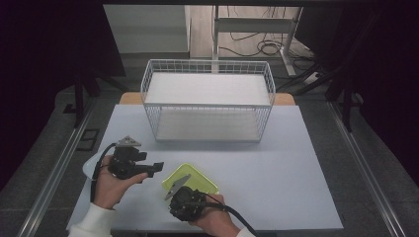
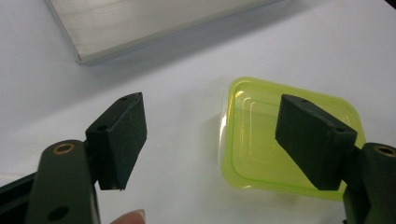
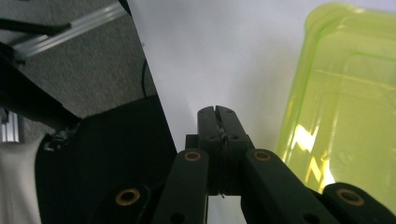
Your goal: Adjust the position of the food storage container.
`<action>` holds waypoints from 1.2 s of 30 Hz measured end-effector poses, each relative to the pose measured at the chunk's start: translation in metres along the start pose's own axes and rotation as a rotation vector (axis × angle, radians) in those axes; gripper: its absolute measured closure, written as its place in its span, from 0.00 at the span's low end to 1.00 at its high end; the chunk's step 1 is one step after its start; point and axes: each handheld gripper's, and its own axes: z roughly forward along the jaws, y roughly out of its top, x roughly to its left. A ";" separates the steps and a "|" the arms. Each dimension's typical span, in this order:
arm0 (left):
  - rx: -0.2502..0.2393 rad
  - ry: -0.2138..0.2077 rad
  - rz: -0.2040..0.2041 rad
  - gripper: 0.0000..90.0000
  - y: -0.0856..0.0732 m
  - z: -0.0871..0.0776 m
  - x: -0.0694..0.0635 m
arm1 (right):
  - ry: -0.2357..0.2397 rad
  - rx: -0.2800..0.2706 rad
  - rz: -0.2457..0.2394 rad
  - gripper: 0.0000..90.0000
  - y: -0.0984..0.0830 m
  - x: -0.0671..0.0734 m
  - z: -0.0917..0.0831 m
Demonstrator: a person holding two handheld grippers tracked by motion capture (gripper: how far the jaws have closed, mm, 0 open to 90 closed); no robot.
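Observation:
A translucent lime-green shallow container (image 1: 196,177) lies on the pale table, near the front and left of centre. My left gripper (image 1: 158,167) hovers to its left and points right at it. In the left gripper view its jaws (image 2: 210,116) stand wide open with nothing between the pads, and the container (image 2: 261,144) lies beyond them on the table. My right gripper (image 1: 174,191) is at the container's near-left corner. In the right gripper view its jaws (image 3: 217,112) are pressed together with nothing between them, just left of the container's wall (image 3: 345,107).
A white wire basket (image 1: 207,105) stands at the back middle of the table (image 1: 281,163). A silvery flat slab (image 2: 140,23) lies past the left gripper. Grey carpet and a metal rail (image 3: 70,28) run along the table's left edge.

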 end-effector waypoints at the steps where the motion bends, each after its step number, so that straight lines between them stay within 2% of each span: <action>1: -0.005 0.003 0.000 0.28 0.000 -0.001 0.000 | -0.011 0.007 -0.004 0.98 0.000 -0.001 0.002; 5: -0.024 0.004 -0.010 0.29 0.000 -0.002 0.001 | -0.050 0.024 0.006 0.98 -0.004 -0.008 0.003; 8: -0.028 -0.004 -0.022 0.29 -0.001 -0.002 0.002 | -0.040 0.021 0.028 0.98 -0.010 -0.016 -0.001; 16: -0.003 0.002 -0.038 0.29 -0.004 0.004 0.007 | -0.094 0.019 0.070 0.98 -0.023 -0.039 -0.014; 19: 0.000 0.003 -0.036 0.29 -0.005 0.005 0.008 | -0.101 0.008 0.093 0.98 -0.028 -0.052 -0.018; 20: 0.001 0.004 -0.036 0.29 -0.005 0.005 0.008 | -0.101 0.008 0.093 0.98 -0.028 -0.052 -0.018; 27: 0.025 0.001 -0.037 0.29 -0.007 0.011 0.007 | -0.162 0.004 0.129 0.98 -0.035 -0.072 -0.024; 36: 0.030 -0.001 -0.037 0.29 -0.007 0.014 0.005 | -0.172 -0.004 0.146 0.98 -0.038 -0.074 -0.025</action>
